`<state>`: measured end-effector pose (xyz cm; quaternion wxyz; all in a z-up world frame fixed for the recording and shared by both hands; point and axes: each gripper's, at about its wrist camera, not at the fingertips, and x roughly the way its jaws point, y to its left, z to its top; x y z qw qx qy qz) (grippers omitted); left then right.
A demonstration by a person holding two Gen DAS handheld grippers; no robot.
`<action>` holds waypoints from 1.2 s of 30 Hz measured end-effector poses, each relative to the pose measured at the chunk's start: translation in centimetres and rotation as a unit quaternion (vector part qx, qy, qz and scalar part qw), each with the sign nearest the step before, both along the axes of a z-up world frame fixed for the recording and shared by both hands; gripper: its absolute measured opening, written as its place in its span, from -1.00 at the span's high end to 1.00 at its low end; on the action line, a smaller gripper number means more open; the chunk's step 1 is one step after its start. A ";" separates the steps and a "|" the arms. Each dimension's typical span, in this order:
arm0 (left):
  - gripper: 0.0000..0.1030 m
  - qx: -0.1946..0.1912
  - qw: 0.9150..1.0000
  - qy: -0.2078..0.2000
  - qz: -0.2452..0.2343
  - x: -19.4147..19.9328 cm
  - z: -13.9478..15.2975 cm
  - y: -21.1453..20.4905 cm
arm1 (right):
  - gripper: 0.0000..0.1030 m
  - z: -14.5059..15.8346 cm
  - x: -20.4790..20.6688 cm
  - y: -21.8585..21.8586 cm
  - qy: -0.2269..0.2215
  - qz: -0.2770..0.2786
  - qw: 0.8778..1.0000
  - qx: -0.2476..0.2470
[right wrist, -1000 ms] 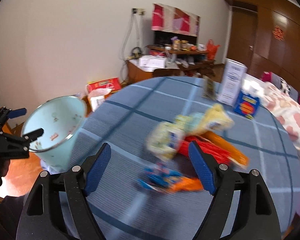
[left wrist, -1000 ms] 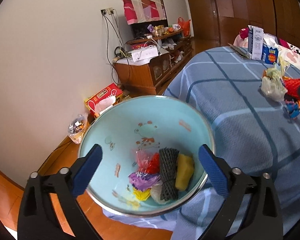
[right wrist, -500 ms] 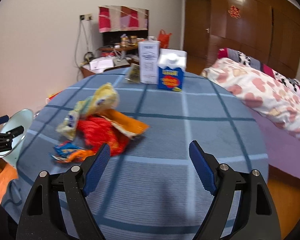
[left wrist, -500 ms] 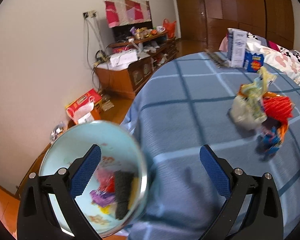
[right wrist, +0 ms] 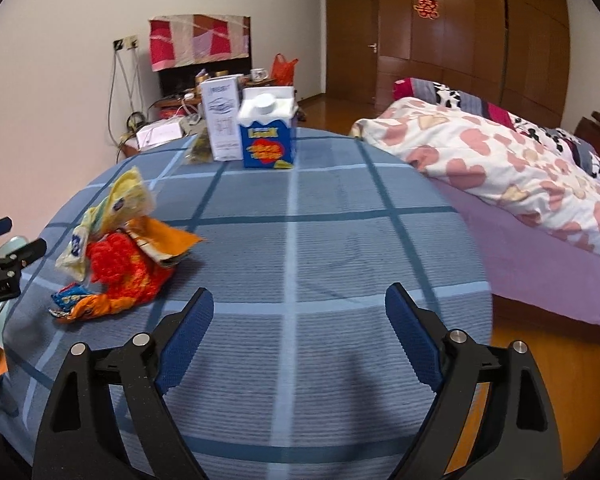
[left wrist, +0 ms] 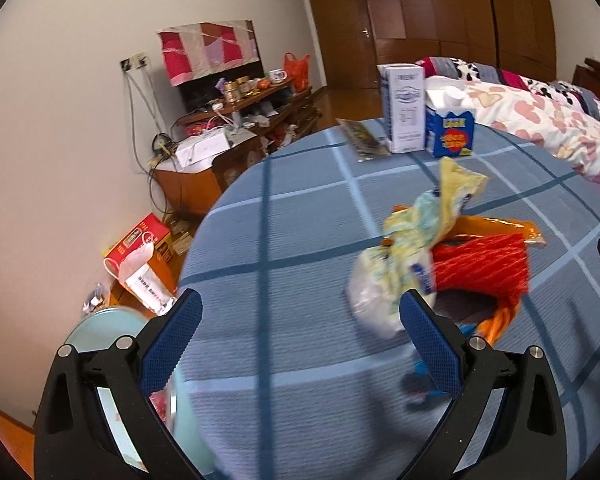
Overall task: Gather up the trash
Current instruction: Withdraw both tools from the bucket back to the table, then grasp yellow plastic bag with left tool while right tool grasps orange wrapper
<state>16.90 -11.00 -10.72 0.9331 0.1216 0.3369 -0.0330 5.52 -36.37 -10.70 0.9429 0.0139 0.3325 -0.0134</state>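
A little trash sits in the pale blue round bowl (left wrist: 100, 324); the crumpled heap of yellow, red and orange wrappers (right wrist: 120, 252) waits beside it on the blue checked desk (right wrist: 320, 240). The left gripper (left wrist: 300, 336) has wide, empty jaws; the right gripper (right wrist: 300, 336) is opening its jaws, empty too.

white wall (right wrist: 60, 20) | wood wardrobe (right wrist: 480, 32) | bed (right wrist: 520, 184) | TV stand (left wrist: 220, 152)

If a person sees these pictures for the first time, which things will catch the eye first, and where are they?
First comes the bright heap of wrappers, red, orange and yellow, lying on the left part of the round blue checked table. Next are the two cartons at the table's far edge: a blue one with a white cap and a taller white one to its left. The right gripper, jaws opening and empty, fills the foreground.
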 end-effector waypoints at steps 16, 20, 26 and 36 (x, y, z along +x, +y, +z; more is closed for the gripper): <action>0.06 0.021 0.996 0.065 -0.053 1.8 -2.8 -3.8 | -0.68 -0.2 -0.4 -1.3 -0.009 -0.002 1.000 0.029; 0.29 0.014 0.995 0.072 -0.065 1.6 -3.1 -3.2 | -0.68 0.5 0.3 -0.4 -0.016 0.006 1.000 0.025; 0.34 0.009 0.997 0.054 -0.062 1.3 -1.7 -1.6 | -0.68 1.6 2.6 1.6 -0.018 0.025 0.999 0.011; 0.33 0.022 0.999 0.026 -0.001 2.0 -0.4 3.3 | -0.66 0.8 7.8 5.5 0.018 0.094 0.995 -0.014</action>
